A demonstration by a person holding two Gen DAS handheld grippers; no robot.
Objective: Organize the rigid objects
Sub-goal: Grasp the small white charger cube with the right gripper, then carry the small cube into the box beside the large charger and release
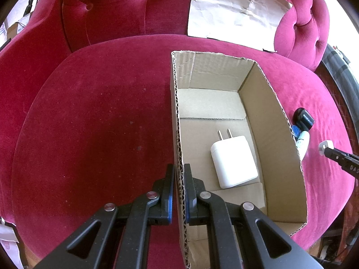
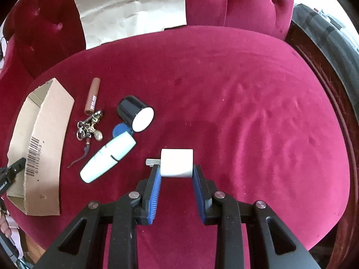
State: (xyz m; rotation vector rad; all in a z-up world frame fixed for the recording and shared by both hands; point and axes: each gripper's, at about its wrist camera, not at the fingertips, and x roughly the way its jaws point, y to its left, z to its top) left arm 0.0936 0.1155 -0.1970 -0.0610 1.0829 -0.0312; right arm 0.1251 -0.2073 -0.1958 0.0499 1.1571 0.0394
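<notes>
An open cardboard box [image 1: 264, 103] rests on the red velvet seat, and a white plug adapter [image 1: 233, 161] lies on its floor. My left gripper [image 1: 179, 174] is shut on the box's near left wall. In the right wrist view my right gripper [image 2: 176, 168] is shut on a small white charger block [image 2: 177, 162] with a metal prong sticking out to the left. The same box [image 2: 42, 139] appears at the left there, with the left gripper's tip [image 2: 16, 165] on its wall. The right gripper's tip with the block [image 1: 325, 146] shows right of the box in the left wrist view.
Between the box and my right gripper lie a white tube [image 2: 107, 159], a black jar with a white base [image 2: 134, 113], a blue disc [image 2: 120, 130], a keychain [image 2: 89, 125] and a brown lipstick tube [image 2: 92, 96]. Crumpled paper [image 2: 132, 6] leans on the sofa back. A dark wooden rim [image 2: 323, 71] edges the seat at the right.
</notes>
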